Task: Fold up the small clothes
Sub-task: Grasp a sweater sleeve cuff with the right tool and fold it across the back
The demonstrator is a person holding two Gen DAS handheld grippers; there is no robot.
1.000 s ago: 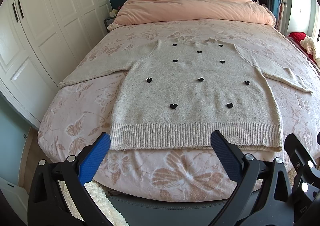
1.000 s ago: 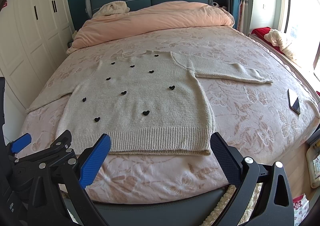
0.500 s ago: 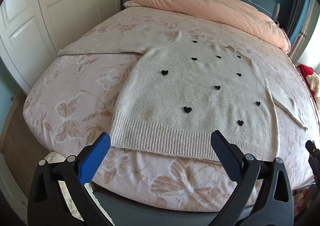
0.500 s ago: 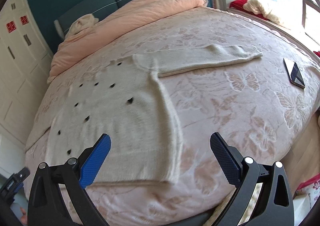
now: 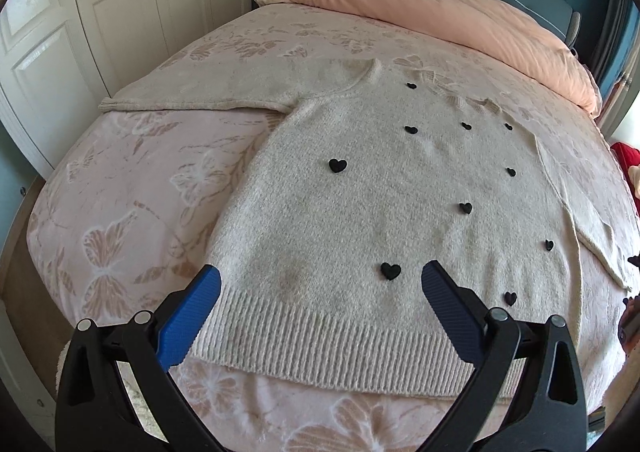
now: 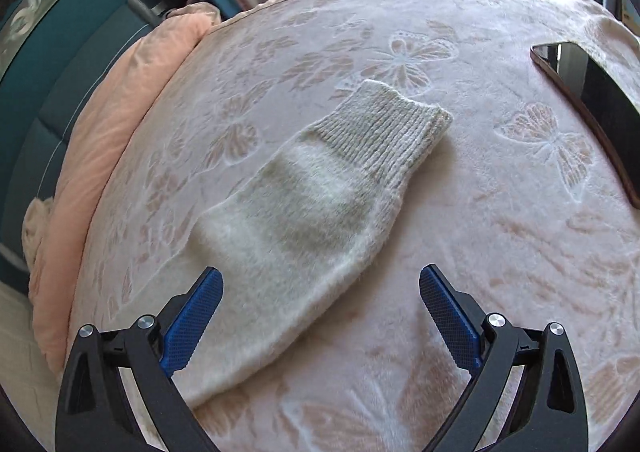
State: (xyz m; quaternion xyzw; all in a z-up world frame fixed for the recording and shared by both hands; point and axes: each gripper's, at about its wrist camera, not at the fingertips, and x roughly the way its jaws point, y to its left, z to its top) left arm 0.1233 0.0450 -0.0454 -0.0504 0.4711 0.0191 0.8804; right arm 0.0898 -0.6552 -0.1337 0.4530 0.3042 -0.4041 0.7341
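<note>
Step in hand: the person is lining both grippers up on the sweater (image 5: 380, 212) before any fold; the first fold is not yet made.
Sweater: it is lying flat and face up on the bed (image 5: 120, 188), sleeves spread out to the sides, hem (image 5: 320, 336) toward the foot edge.
Left gripper (image 5: 320, 280): its fingers are standing wide apart and gripping nothing, hovering over the ribbed hem near the sweater's left corner.
Right gripper (image 6: 320, 284): its fingers are likewise spread wide and empty, pointing along the right sleeve (image 6: 304, 224), whose ribbed cuff (image 6: 384, 136) is lying farther out.
Next move, as I judge it: the right fingers are needing to come down and pinch the sleeve near the cuff so it can be carried across the body; the left ones look placed to take the hem or pin it.
Around: a phone (image 6: 592, 100) is lying on the bed beyond the cuff, apart from it; a peach duvet (image 5: 440, 12) is bunched at the headboard end.
In the way: nothing is sitting on the sweater; the fuzzy bedspread may be dragging on the knit, and the phone is worth avoiding.
</note>
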